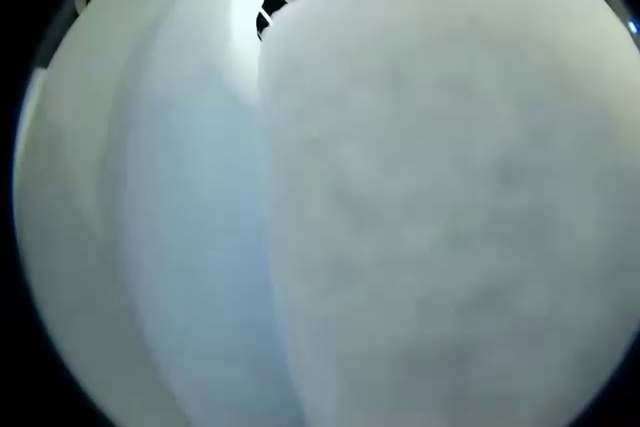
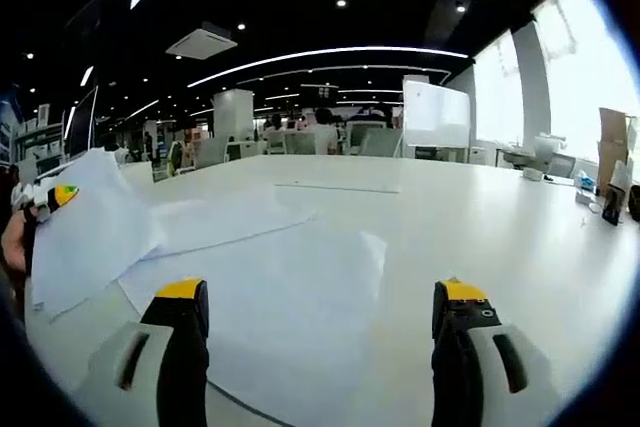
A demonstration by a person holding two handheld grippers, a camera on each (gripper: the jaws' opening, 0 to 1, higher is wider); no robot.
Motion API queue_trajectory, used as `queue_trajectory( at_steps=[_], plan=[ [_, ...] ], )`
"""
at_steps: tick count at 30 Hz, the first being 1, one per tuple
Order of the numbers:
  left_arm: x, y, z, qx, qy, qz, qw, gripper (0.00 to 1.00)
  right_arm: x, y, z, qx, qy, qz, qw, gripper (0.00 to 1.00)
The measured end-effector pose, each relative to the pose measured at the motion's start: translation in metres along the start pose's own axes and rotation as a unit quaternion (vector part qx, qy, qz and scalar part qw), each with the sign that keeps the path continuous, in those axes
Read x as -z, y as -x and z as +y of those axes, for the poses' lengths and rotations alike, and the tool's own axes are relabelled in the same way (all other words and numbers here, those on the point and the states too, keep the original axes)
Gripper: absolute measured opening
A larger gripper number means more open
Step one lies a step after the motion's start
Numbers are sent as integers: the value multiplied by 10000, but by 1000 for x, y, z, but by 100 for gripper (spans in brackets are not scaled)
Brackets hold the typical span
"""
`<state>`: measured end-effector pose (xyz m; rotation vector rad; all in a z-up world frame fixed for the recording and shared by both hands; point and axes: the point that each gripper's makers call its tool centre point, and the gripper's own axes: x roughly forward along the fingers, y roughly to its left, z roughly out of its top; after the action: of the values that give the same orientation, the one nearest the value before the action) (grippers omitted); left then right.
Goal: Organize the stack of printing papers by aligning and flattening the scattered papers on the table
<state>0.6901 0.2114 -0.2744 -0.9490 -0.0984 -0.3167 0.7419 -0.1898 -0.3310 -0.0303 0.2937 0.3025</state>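
right gripper [image 2: 320,332]: jaws wide apart, hovering low over flat sheets [image 2: 290,287] on the white desk [image 2: 500,217] | left gripper [image 2: 45,197]: seen at far left with a lifted sheet [image 2: 90,227], state cannot be told | left gripper view: blurred white paper [image 1: 420,207] pressed close to the lens
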Motion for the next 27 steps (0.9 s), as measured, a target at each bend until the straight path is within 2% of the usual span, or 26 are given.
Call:
queue_trajectory(
  at_steps=[6,11,14,21,27],
  plan=[
    [0,0,1,-16,31,-16,10000,6,2,1,-3,45,-3,22,10000,87],
    [0,0,1,-26,53,-12,10000,6,0,6,-13,294,37,-67,9995,84],
    [1,0,0,-31,77,-11,10000,6,1,5,-12,266,-111,-43,9996,84],
    [0,0,1,-34,95,-18,9999,6,6,1,-6,193,-125,103,9997,84],
    [0,0,2,-32,79,-22,10000,6,9,-1,-6,259,27,203,9995,83]
  ],
)
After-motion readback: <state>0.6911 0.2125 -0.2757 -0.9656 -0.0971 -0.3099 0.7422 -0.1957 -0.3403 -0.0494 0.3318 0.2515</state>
